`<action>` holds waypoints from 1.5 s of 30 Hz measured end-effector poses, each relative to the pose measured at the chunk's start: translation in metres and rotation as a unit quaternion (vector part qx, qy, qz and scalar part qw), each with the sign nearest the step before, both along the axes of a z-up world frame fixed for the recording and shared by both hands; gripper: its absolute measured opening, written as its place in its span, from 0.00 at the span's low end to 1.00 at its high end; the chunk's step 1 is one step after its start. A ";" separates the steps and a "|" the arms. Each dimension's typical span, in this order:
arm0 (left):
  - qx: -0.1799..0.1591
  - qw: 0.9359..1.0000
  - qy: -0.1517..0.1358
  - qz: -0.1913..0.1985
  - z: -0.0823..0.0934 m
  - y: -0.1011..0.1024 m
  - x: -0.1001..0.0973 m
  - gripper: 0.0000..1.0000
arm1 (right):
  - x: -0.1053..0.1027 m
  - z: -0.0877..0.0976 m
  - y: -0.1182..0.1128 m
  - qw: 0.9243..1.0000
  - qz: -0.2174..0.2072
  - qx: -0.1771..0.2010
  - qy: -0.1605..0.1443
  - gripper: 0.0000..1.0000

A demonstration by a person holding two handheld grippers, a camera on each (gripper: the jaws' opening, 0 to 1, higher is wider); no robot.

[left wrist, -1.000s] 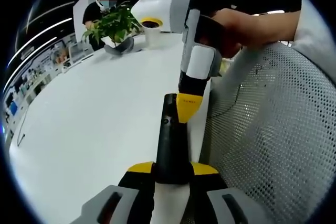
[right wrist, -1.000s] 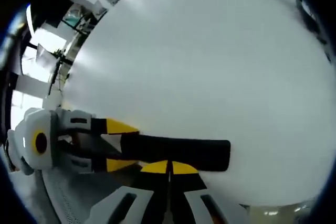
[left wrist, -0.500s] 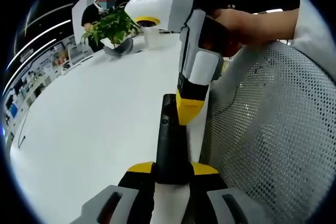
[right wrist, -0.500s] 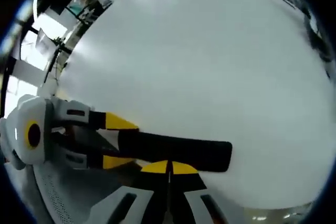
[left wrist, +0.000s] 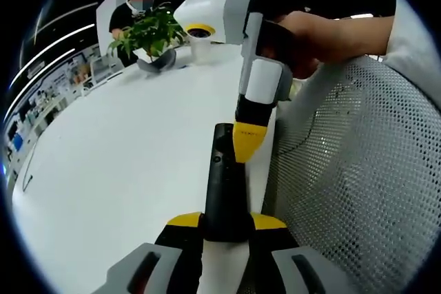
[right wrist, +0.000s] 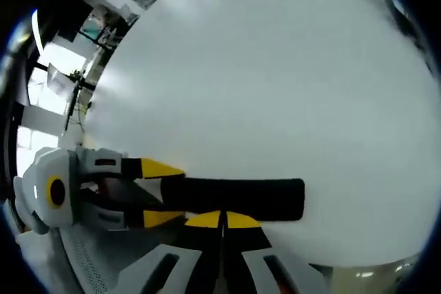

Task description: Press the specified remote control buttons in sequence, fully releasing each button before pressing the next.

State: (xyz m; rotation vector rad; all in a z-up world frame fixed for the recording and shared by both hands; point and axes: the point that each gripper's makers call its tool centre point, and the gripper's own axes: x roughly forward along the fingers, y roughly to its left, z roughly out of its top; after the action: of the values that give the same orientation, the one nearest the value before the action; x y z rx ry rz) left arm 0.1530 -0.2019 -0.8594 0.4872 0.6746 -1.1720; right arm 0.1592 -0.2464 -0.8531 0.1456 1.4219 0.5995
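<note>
In the left gripper view, a green leafy potted plant [left wrist: 148, 32] stands at the far edge of the white counter [left wrist: 117, 149]. Nearer, the left gripper [left wrist: 226, 223] is clamped on the near end of the long black remote control [left wrist: 224, 184], which lies along the counter's right edge. The right gripper [left wrist: 247, 144], yellow tips pressed together, touches the remote's far end. A grey mesh chair back [left wrist: 351, 177] sits just beside that edge.

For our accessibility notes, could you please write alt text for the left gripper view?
The left gripper holds a black remote over a white table, while the right gripper touches the remote's top near its buttons. A potted plant stands at the table's far end.
</note>
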 end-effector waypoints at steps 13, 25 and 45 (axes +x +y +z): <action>-0.001 1.000 0.001 -0.003 0.000 0.000 -0.001 0.24 | 0.006 0.007 0.015 0.999 -0.001 0.038 -0.017 0.00; -0.003 1.000 0.003 -0.010 0.000 -0.001 -0.004 0.24 | 0.005 0.000 0.013 1.000 0.000 0.025 -0.012 0.00; -0.008 1.000 0.002 -0.013 0.000 -0.002 -0.003 0.24 | 0.008 0.000 0.014 0.999 0.003 0.031 -0.019 0.00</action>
State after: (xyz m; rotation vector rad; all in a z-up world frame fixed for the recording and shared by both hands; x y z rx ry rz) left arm 0.1503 -0.2034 -0.8598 0.4812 0.6631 -1.2014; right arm 0.1668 -0.2325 -0.8533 0.1788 1.3680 0.6477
